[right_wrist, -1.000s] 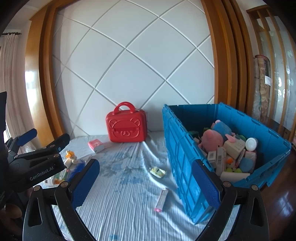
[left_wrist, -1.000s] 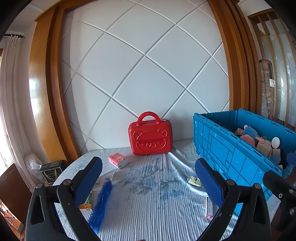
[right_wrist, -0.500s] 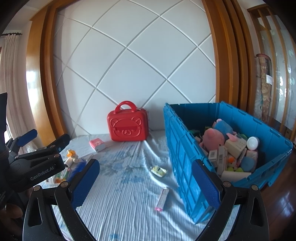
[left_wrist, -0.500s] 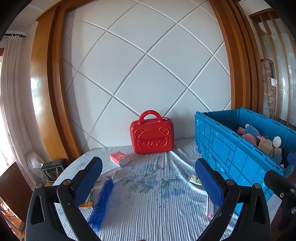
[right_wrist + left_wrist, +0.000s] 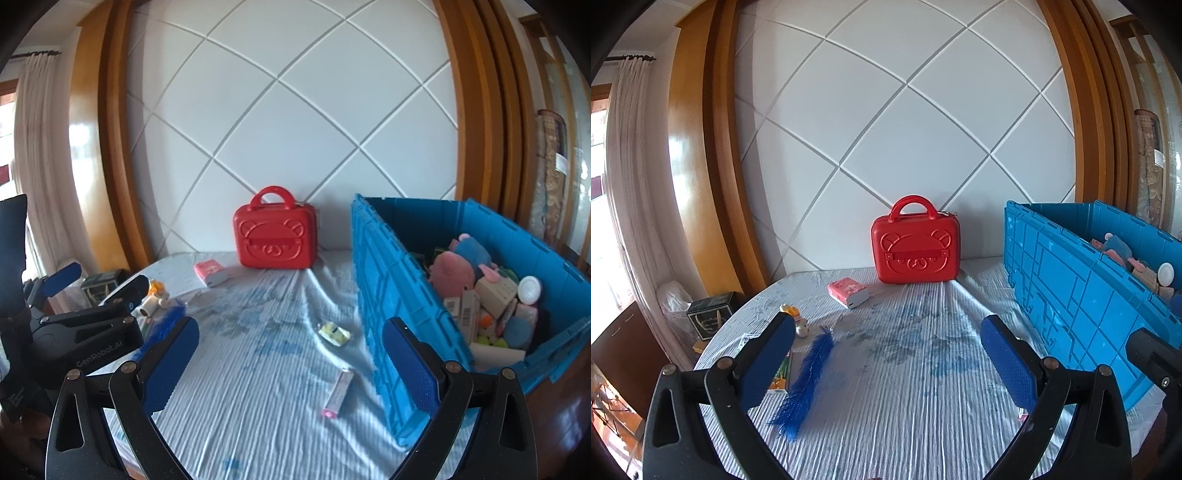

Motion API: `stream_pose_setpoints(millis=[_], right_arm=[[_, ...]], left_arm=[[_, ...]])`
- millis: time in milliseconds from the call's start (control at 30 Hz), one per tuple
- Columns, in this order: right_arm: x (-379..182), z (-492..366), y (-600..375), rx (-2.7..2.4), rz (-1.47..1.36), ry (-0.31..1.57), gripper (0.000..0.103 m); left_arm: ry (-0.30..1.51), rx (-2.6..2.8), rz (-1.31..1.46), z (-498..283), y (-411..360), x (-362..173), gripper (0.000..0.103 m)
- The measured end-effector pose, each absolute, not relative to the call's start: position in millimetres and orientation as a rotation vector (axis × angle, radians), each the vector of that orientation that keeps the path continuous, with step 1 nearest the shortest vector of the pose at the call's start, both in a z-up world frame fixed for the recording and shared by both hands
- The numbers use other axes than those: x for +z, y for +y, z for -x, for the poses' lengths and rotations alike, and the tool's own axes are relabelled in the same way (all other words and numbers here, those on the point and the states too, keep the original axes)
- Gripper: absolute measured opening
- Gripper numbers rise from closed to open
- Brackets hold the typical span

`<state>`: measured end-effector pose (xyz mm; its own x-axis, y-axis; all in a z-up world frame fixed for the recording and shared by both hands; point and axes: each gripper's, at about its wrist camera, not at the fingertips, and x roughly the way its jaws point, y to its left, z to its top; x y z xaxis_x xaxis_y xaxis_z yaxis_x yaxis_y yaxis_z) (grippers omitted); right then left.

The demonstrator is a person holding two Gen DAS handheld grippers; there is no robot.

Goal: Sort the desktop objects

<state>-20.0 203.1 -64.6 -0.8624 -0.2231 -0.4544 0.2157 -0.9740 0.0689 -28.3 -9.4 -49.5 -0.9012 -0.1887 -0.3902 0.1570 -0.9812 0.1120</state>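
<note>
1. The left tool (image 5: 886,354) is spread wide with nothing between its blue pads; the right tool (image 5: 290,354) is likewise wide open and holds nothing. Both hang above the near edge of the table (image 5: 258,369), which wears a pale blue striped cloth.
2. One red bear-embossed case (image 5: 915,248) stands upright at the far edge, against the white panelled wall.
3. One blue crate (image 5: 391,295) fills the table's right side, packed with plush toys, barcoded boxes and a white round lid; its near wall stands between the right tool and that load.
4. One pink tissue pack (image 5: 848,292) lies just left of the case, in front of it.
5. One blue feather (image 5: 807,380) lies toward the left edge, beside a small toy figure (image 5: 798,321) and a flat carton partly hidden by the left tool's finger.
6. One yellow-green wrapped item (image 5: 334,332) and one pink tube (image 5: 338,393) lie near the crate's outer wall.
7. "GenRobot.AI" reads on the left tool's body in the right wrist view.
</note>
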Motion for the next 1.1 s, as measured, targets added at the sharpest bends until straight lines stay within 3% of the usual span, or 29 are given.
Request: stream_pose_setpoints(millis=[333,633,900,1100], right_arm=[[-92.2,34.9,145.7,-2.698,-0.742,0.025,0.101],[-162.0,62.2,17.1,-2.525,-0.838,0.144,0.101],[-210.5,126.4,-136.7,-2.449,-0.938,0.154,0.092],[-249.0,180.3,-220.7,-2.463,-1.087,0.134,0.09]], left_arm=[[-0.083,-2.766,-0.607,12.9,-69.5,-89.5,0.102],[0.018,-2.505,-0.79,2.5,-219.0,-191.1,0.102],[-0.145,-2.642,-0.911,38.1,-346.8,-239.8,0.102],[-0.36,-2.886,-1.065,87.9,-397.6,-267.8,0.102]])
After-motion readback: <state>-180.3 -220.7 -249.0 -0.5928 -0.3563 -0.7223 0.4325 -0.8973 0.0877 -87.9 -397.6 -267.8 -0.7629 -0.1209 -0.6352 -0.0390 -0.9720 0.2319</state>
